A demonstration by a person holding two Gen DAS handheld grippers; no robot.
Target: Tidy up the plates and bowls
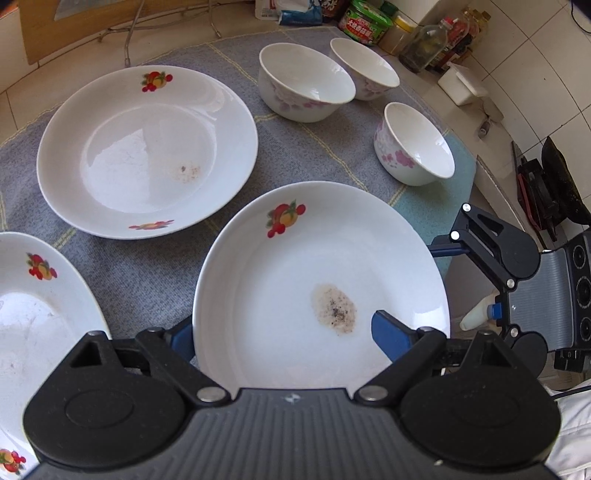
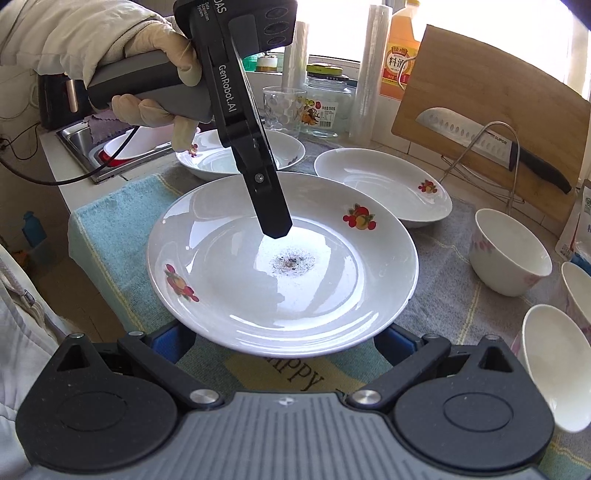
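Observation:
A white fruit-print plate (image 1: pixel 321 280) with a dark stain sits between my left gripper's (image 1: pixel 284 336) blue fingers (image 1: pixel 389 338): one finger lies inside the plate, the other under its rim, so the jaws straddle the near edge. In the right wrist view the same plate (image 2: pixel 282 258) is seen with the left gripper's finger (image 2: pixel 271 206) reaching down into it. My right gripper (image 2: pixel 284 341) is open just below the plate's near rim. Two more fruit plates (image 1: pixel 147 151) (image 1: pixel 33 314) and three floral bowls (image 1: pixel 304 83) (image 1: pixel 364 70) (image 1: pixel 413 146) stand on the cloth.
A grey and teal cloth (image 1: pixel 155 266) covers the counter. Jars and bottles (image 1: pixel 365 22) line the back. A cutting board with a knife (image 2: pixel 491 144), a glass jar (image 2: pixel 325 107) and a sink (image 2: pixel 107 147) lie behind the plates.

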